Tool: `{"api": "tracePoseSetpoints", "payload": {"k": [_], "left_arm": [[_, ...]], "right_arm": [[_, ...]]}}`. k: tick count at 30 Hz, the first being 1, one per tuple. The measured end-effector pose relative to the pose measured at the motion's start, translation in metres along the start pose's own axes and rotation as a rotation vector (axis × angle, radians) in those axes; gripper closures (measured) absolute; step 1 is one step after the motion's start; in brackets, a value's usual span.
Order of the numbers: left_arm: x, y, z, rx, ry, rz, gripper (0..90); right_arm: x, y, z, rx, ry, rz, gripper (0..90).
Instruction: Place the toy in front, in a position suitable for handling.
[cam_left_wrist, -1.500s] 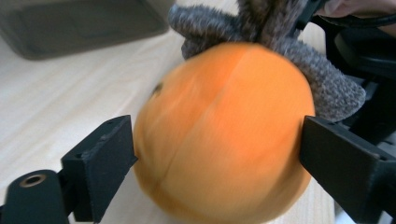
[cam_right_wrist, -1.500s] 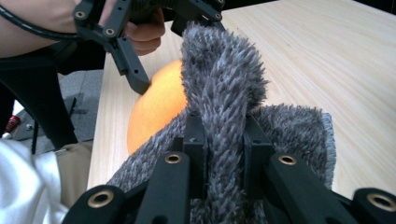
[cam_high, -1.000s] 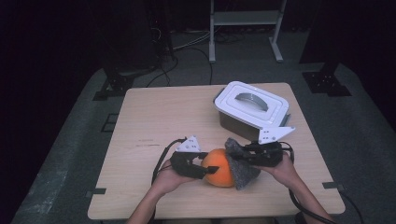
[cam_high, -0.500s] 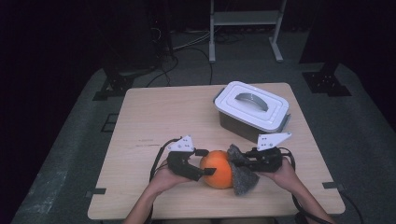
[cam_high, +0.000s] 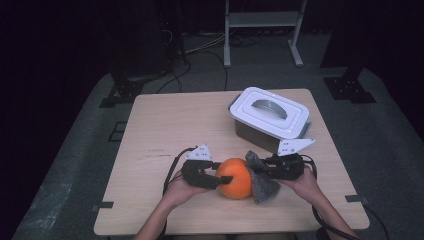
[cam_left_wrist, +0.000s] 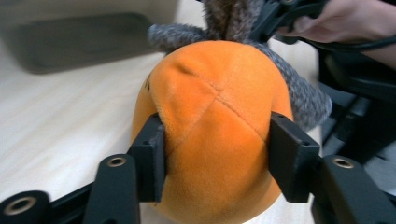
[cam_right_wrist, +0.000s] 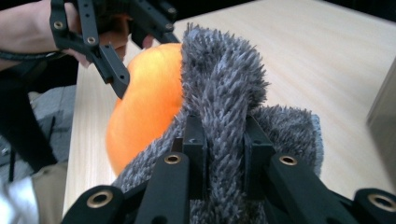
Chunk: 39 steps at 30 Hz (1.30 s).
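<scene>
An orange plush ball (cam_high: 236, 178) rests near the table's front edge, between both hands. My left gripper (cam_high: 223, 177) is shut on its left side; the left gripper view has the orange ball (cam_left_wrist: 212, 126) squeezed between the two black jaws. A grey fuzzy cloth (cam_high: 260, 178) lies against the ball's right side. My right gripper (cam_high: 256, 170) is shut on a fold of that grey cloth (cam_right_wrist: 224, 107), with the orange ball (cam_right_wrist: 147, 102) just behind it and the left gripper (cam_right_wrist: 107, 42) farther off.
A white lidded box (cam_high: 270, 116) with a grey handle stands at the back right of the wooden table (cam_high: 170, 125). Cables trail from both grippers toward the front edge. Dark floor and stand legs surround the table.
Both grippers, the ball and the cloth have shifted slightly toward the front of the table. The grips have not changed.
</scene>
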<state>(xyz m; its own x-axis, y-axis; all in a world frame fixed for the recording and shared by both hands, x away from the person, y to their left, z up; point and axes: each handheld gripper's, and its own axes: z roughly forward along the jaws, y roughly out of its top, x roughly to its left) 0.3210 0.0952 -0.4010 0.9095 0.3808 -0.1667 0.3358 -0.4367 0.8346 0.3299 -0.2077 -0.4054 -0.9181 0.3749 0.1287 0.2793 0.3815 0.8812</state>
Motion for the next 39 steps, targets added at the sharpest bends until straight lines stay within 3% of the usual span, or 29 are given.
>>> {"api": "tracePoseSetpoints", "payload": {"k": [1, 3, 6, 8, 9, 13, 16, 20, 23, 27, 30, 34, 39], "left_arm": [[-0.001, 0.002, -0.003, 0.01, 0.032, 0.004, 46.1], [-0.001, 0.005, -0.006, 0.027, 0.058, -0.007, 46.5], [-0.003, 0.005, -0.006, 0.033, 0.055, -0.018, 46.5], [-0.004, 0.007, -0.008, 0.037, 0.034, -0.02, 46.4], [-0.004, 0.006, -0.009, 0.045, 0.035, -0.02, 46.4], [-0.001, 0.0, -0.008, 0.04, 0.001, -0.004, 43.2], [0.003, -0.002, -0.006, -0.003, -0.042, 0.014, 30.1], [0.011, -0.006, 0.0, -0.034, -0.043, 0.033, 11.5], [0.019, -0.012, 0.009, -0.036, -0.106, 0.015, 7.7], [0.022, -0.016, 0.015, -0.024, -0.165, 0.003, 7.6], [0.021, -0.019, 0.013, -0.015, -0.168, 0.026, 17.3], [0.011, -0.014, 0.007, 0.015, -0.11, 0.038, 33.5], [-0.002, -0.002, 0.002, 0.085, -0.044, 0.018, 38.4]], "right_arm": [[0.001, 0.005, 0.0, -0.011, -0.006, -0.003, 75.3], [0.005, 0.017, 0.001, -0.057, 0.018, -0.009, 75.5], [0.018, 0.038, 0.009, -0.087, 0.039, -0.065, 75.4], [0.024, 0.045, 0.02, -0.058, 0.027, -0.112, 75.3], [0.025, 0.045, 0.025, -0.034, 0.019, -0.123, 75.3], [0.015, 0.031, 0.029, -0.042, 0.05, -0.087, 75.2], [0.01, 0.022, 0.027, -0.041, 0.057, -0.068, 75.2], [0.006, 0.014, 0.02, -0.044, 0.062, -0.053, 75.2], [0.003, 0.01, 0.018, -0.049, 0.079, -0.048, 75.2], [0.0, 0.008, 0.018, -0.05, 0.102, -0.049, 75.2], [-0.003, 0.008, 0.019, -0.051, 0.1, -0.052, 75.2], [-0.003, 0.011, 0.021, -0.047, 0.086, -0.059, 75.1], [-0.003, 0.016, 0.025, -0.052, 0.057, -0.065, 74.7]]}}
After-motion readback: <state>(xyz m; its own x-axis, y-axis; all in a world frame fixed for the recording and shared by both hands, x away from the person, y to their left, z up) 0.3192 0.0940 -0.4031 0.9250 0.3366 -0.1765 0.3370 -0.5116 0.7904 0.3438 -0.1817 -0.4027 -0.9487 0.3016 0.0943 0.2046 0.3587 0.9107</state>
